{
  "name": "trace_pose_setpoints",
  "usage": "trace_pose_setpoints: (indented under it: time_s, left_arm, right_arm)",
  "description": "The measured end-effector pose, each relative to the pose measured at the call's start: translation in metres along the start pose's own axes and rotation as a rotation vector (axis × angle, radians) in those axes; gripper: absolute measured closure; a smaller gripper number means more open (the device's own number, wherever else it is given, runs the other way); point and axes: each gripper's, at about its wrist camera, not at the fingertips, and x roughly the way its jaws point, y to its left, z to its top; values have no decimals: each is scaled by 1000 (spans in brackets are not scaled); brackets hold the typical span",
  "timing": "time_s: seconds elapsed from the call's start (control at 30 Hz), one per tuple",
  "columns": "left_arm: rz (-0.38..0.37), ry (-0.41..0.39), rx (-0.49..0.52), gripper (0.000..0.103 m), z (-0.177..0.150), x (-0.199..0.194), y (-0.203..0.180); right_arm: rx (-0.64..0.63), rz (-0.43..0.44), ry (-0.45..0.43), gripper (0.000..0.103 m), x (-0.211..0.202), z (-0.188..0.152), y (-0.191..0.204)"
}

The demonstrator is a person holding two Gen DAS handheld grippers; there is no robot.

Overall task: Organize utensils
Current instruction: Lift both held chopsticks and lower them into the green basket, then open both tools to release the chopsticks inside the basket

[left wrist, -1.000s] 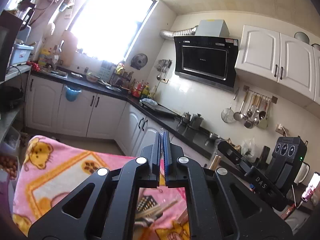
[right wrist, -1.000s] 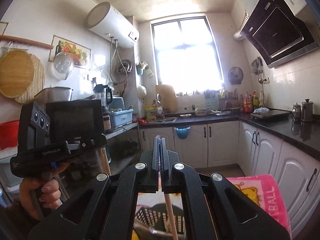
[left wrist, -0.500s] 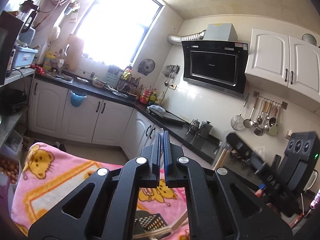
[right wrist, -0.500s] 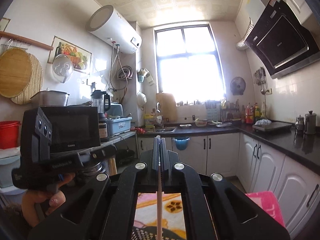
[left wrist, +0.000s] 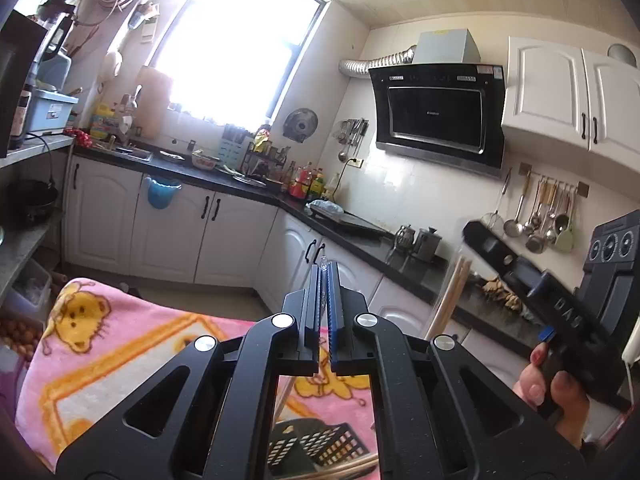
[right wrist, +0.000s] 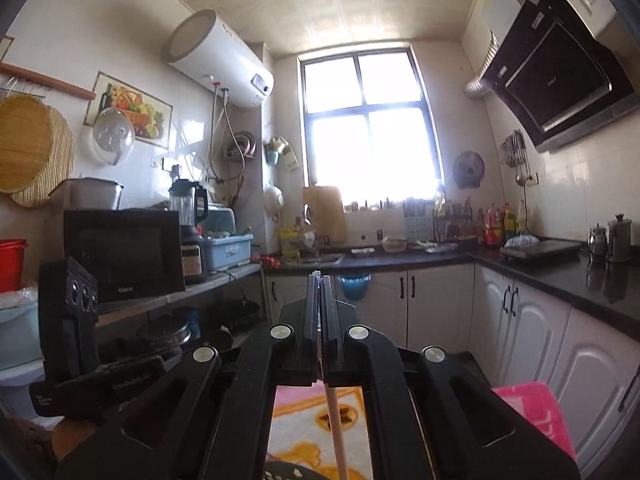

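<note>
My right gripper (right wrist: 319, 278) is shut on wooden chopsticks (right wrist: 337, 432) that hang down below the jaws; they also show in the left wrist view (left wrist: 448, 300), blurred. My left gripper (left wrist: 325, 268) is shut on a thin clear-tipped utensil whose metal shaft (left wrist: 282, 396) hangs below the jaws; I cannot tell what kind. A black mesh utensil basket (left wrist: 316, 446) sits below on the pink cartoon blanket (left wrist: 100, 344), with a wooden stick (left wrist: 352, 470) across its front. Both grippers are raised high and point into the kitchen.
The right hand-held gripper (left wrist: 560, 312) shows at the right of the left wrist view, the left one (right wrist: 76, 344) at the left of the right wrist view. White cabinets with a black counter (left wrist: 248, 188) run along the walls. A shelf with a microwave (right wrist: 120, 252) stands left.
Both grippers have lifted and tilted up, so the basket and blanket have sunk lower in view. The chopsticks stay gripped and now hang straight down.
</note>
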Motion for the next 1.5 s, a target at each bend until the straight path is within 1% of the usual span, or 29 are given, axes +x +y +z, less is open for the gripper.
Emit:
trace_pose_setpoints:
  time_s: [0.13,0.43,0.6,0.77,1.0,1.07,1.1,1.2,1.23,1.3,1.37,1.47,1.5]
  left_arm:
    - [6,17,16,102,-13,2,2]
    - [19,68,11,102,-38,4,10]
    - [29,107,4,102,-50,3,14]
    - [45,142,-7,102,-60,-3,18]
    - [63,191,-18,102,-71,-18,19]
    - [70,208,-26,96,-73,-22,19]
    - [68,213,-31,90,-74,-26,19]
    - [64,220,-25,85,-77,-35,16]
    - [66,220,-21,82,-77,-37,15]
    - [67,219,-18,76,-78,-45,13]
    - [68,220,-20,70,-78,-50,13]
    - [67,219,-24,63,-80,-60,12]
    - [67,218,-26,59,-80,-63,12]
  right_arm:
    - [24,-3,47,102,7,-25,-4]
    - [-1,6,128,101,9,-61,12]
    - [6,-5,163,101,2,-72,13]
    - [29,-37,214,101,-7,-80,10]
    - [64,-62,305,101,-16,-89,5]
    - [69,-63,333,101,-17,-91,5]
    - [73,-66,341,101,-18,-92,5]
    - [96,-65,378,100,-22,-97,2]
    - [99,-64,384,98,-24,-98,2]
    - [105,-69,387,88,-28,-99,1]
    - [111,-70,386,85,-33,-99,-1]
    - [108,-77,383,83,-42,-98,-1]
    - [110,-79,382,80,-45,-98,-2]
